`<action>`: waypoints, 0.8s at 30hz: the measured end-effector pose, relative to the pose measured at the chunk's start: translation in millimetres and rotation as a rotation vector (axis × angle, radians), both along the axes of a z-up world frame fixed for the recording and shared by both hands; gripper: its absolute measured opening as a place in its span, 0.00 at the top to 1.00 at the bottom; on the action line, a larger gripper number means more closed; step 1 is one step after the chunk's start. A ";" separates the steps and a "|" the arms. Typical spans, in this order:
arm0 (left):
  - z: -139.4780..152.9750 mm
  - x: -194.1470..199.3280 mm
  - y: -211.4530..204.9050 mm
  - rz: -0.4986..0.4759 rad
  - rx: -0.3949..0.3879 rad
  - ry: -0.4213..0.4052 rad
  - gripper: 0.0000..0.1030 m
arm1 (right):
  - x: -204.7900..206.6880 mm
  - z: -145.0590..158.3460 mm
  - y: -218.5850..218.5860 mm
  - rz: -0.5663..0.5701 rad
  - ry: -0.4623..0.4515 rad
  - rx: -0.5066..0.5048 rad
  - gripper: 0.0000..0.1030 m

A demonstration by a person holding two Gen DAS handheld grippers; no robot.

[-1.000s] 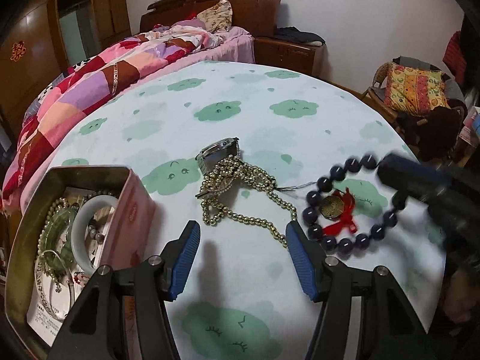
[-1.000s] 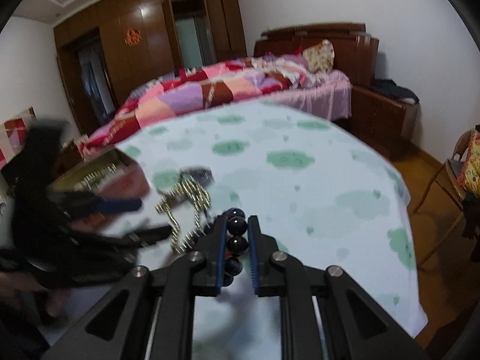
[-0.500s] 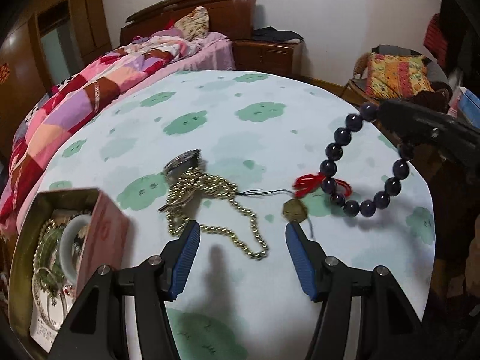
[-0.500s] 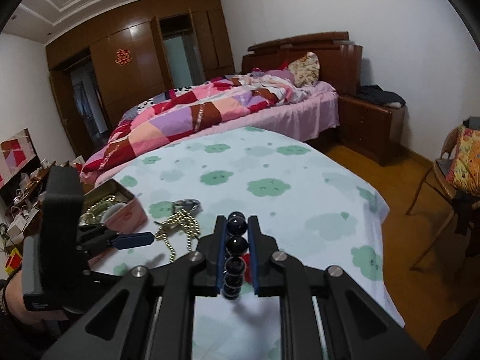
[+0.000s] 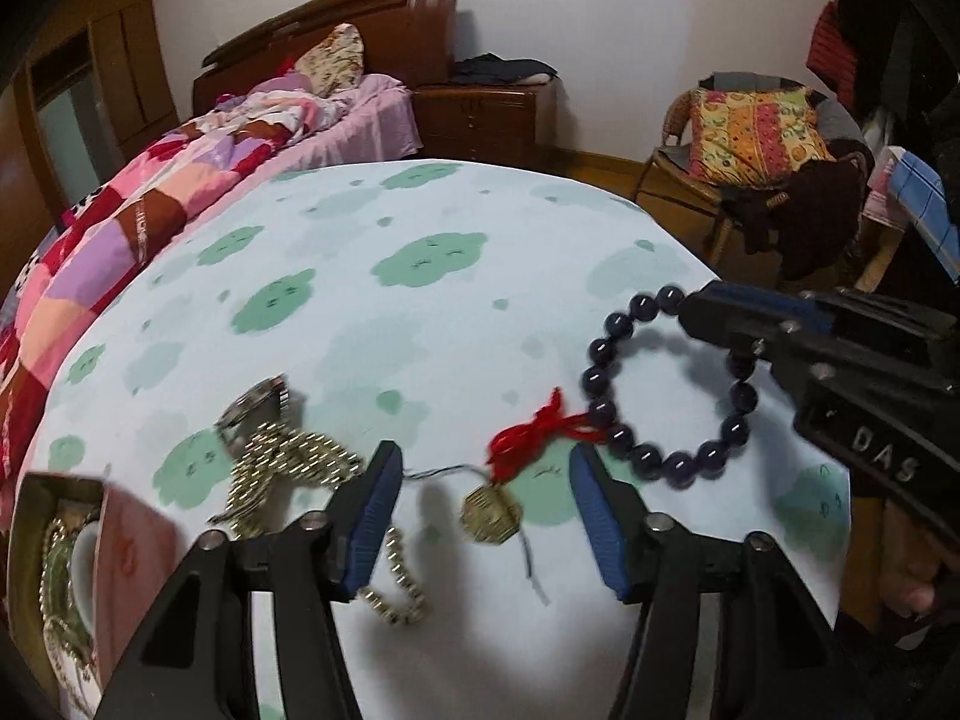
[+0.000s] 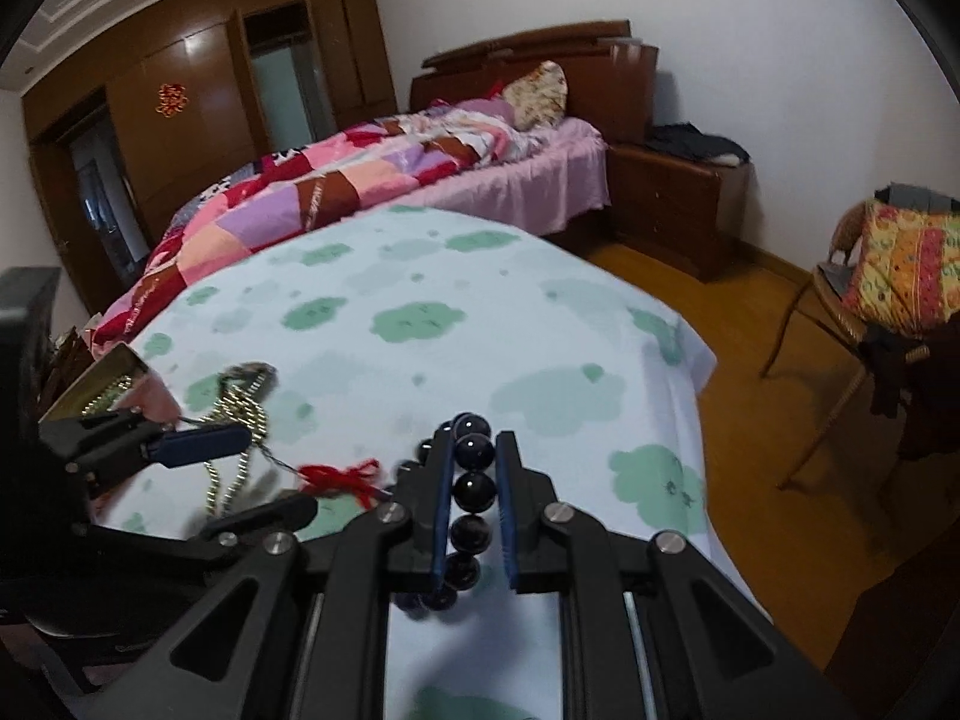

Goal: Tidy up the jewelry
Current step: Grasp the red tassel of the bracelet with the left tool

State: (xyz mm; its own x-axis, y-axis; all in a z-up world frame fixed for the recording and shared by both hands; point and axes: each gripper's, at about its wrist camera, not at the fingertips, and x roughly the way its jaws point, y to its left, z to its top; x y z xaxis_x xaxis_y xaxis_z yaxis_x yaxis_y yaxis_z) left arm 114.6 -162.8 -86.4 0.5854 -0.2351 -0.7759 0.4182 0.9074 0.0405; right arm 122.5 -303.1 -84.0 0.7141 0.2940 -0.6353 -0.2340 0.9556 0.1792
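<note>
One bead bracelet (image 5: 660, 396) hangs clenched in the right gripper (image 6: 474, 480); left gripper (image 5: 483, 510) spread wide; one gold chain (image 5: 288, 468), one tin (image 5: 72, 570).

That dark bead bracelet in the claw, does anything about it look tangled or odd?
Yes. The bracelet, held by the right claw, has a dark thread running from its red tassel toward the gold bead chain on the table; it seems snagged. Its gold charm dangles.
</note>
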 end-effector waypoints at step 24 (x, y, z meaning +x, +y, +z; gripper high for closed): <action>19.8 -5.9 22.9 0.011 -0.118 -0.004 1.00 | -18.9 18.7 11.5 0.052 -0.051 -0.014 0.84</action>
State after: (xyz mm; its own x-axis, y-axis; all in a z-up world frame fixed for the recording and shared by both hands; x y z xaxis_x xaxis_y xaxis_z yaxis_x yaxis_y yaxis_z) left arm 108.8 -139.9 -66.5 0.5915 -0.3181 -0.7409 0.4081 0.9106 -0.0652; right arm 103.5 -291.6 -65.3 0.7294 0.3230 -0.6031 -0.2918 0.9442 0.1527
